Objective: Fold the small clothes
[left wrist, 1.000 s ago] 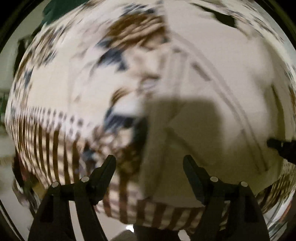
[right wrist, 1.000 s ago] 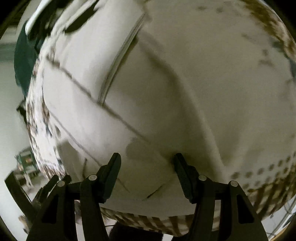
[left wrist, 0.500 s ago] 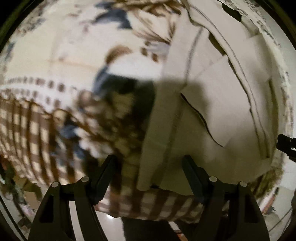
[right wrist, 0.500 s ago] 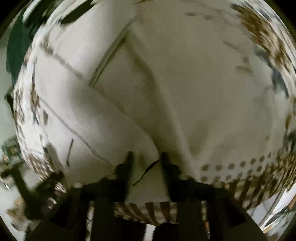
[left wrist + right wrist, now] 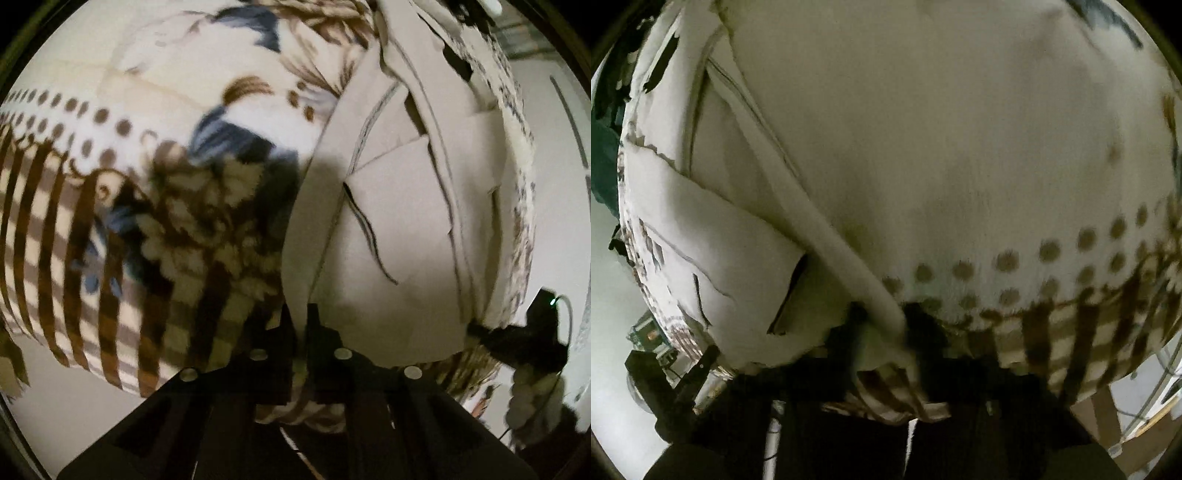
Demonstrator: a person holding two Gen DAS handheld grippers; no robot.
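Note:
A beige garment with pockets and a waistband (image 5: 399, 229) lies spread on a patterned blanket (image 5: 110, 206). My left gripper (image 5: 300, 321) is shut on the garment's near left edge. In the right wrist view the same garment (image 5: 738, 258) lies to the left, and my right gripper (image 5: 886, 325) is shut on its near edge band. The right gripper also shows at the right edge of the left wrist view (image 5: 524, 332).
The blanket (image 5: 1052, 258) has brown stripes, dots and blue-brown flowers and covers the whole work surface. A dark green cloth (image 5: 604, 166) lies at the far left. Pale floor (image 5: 74, 398) shows below the blanket's edge.
Both grippers were open above the garment's near edge; the right one closed first, then the left, and both now pinch the edge.

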